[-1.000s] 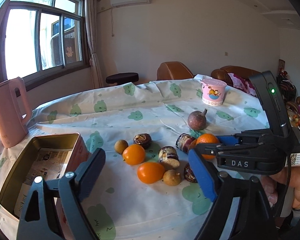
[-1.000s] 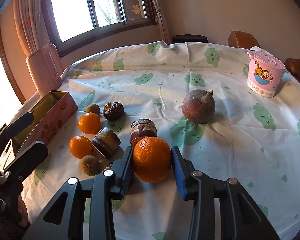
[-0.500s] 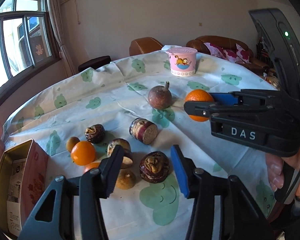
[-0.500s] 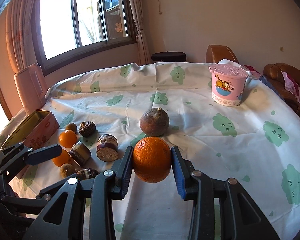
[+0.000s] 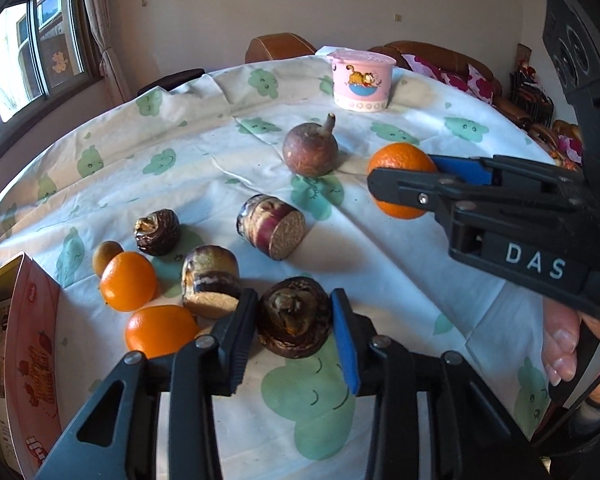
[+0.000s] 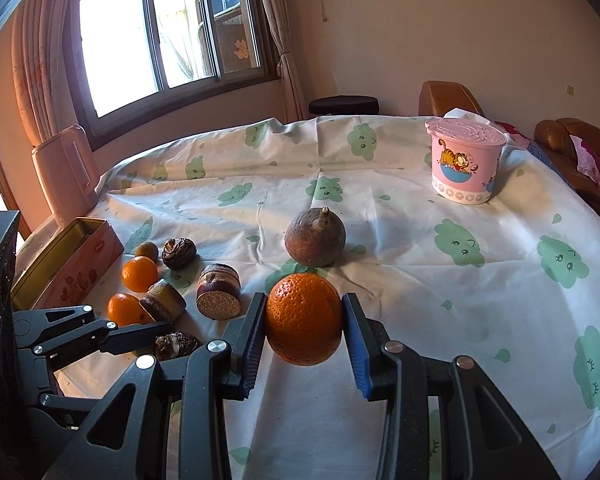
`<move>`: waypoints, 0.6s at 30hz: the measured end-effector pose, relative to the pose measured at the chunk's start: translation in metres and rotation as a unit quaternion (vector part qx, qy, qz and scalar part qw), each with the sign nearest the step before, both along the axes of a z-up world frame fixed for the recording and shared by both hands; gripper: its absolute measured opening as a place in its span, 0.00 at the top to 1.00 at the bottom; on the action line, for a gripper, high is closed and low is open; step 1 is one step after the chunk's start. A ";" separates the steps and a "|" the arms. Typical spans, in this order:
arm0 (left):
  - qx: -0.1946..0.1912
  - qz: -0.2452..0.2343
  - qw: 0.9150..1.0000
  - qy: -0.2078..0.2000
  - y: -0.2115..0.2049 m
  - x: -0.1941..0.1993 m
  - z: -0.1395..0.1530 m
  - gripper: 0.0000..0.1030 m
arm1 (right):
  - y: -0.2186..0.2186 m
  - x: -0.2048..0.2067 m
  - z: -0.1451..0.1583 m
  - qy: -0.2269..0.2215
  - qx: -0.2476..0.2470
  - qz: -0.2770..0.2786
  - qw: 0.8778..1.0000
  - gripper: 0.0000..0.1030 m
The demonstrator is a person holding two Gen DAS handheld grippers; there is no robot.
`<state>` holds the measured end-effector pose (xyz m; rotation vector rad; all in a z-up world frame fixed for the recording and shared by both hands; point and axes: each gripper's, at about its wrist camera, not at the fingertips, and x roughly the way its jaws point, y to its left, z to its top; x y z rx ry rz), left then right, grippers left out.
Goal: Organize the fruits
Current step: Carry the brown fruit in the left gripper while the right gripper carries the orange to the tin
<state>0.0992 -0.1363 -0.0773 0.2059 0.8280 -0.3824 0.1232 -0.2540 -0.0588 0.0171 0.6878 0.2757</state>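
Note:
My left gripper (image 5: 294, 316) is closing its jaws on a dark wrinkled fruit (image 5: 294, 334) that lies on the tablecloth, and both pads touch its sides. Beside it lie two cut purple-skinned pieces (image 5: 272, 226), two small oranges (image 5: 128, 280), another dark wrinkled fruit (image 5: 157, 232) and a small brown fruit (image 5: 106, 254). A large orange (image 6: 303, 322) hangs above the cloth with my right gripper (image 6: 304, 324) shut on it. A round brown fruit with a stem (image 6: 315, 236) stands just beyond that orange.
An open pink tin box (image 6: 72, 260) sits at the table's left edge, with a pink jug (image 6: 64, 172) behind it. A pink lidded cup (image 6: 464, 164) stands at the far right. A person's hand (image 5: 564, 344) holds the right gripper's handle.
My left gripper swung right and down from the tin box side to the dark wrinkled fruit and closed its jaws around it. The right gripper, holding the orange, drifted slightly.

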 end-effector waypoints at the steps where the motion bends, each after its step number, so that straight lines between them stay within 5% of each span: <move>1: -0.005 0.001 1.000 -0.002 0.002 0.000 0.001 0.62 | 0.000 0.000 0.000 -0.001 0.000 0.001 1.000 0.62; 18: -0.044 0.037 0.995 -0.082 0.021 -0.017 0.024 0.62 | 0.005 -0.015 0.011 -0.051 -0.001 0.015 0.999 0.62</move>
